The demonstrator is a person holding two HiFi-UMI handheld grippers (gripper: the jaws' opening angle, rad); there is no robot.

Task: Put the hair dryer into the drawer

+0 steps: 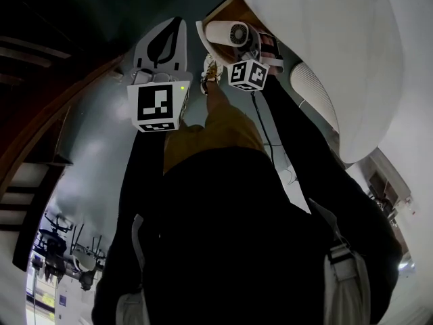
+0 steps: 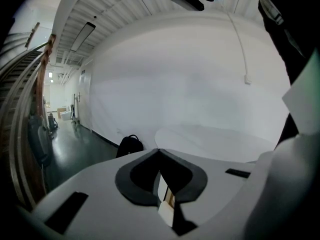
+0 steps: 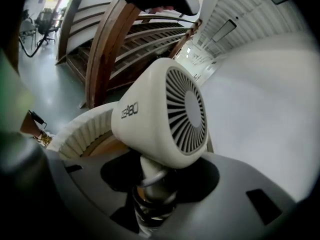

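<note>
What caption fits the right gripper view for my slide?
Right tongs clamp the handle of a white hair dryer, grille facing the camera.

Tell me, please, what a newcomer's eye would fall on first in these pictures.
The white hair dryer fills the right gripper view, with its round grille facing the camera and its handle clamped between the right gripper's fingers. In the head view, the left gripper sits just left of it, fingers together and holding nothing. A curved wooden staircase rises behind the hair dryer.
</note>
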